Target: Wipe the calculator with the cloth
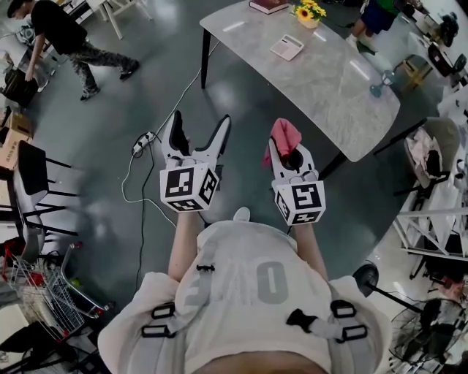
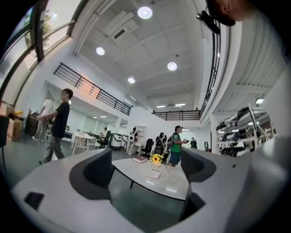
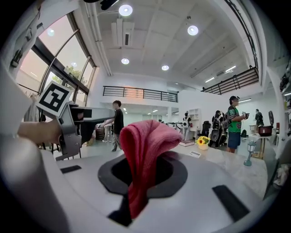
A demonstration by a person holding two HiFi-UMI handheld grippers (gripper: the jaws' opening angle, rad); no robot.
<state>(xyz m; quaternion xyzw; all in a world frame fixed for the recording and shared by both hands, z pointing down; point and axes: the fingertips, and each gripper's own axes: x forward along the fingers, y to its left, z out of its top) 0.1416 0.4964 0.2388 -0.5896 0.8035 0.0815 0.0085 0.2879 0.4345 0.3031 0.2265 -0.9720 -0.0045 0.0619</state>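
Approach stage, wiping not yet begun: the right gripper (image 1: 290,150) is clamped on a pink cloth (image 1: 283,134), while the left gripper (image 1: 199,123) is wide apart and empty. The calculator (image 1: 287,47) lies well apart on the far grey tabletop (image 1: 329,88), near potted sunflowers (image 1: 308,13). The cloth likely needs carrying there next. Large hall, dark floor, people around.

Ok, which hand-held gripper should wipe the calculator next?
Right. The right hand-held gripper is shut on the pink cloth; the left hand-held gripper is open and empty. The calculator lies ahead on the table.
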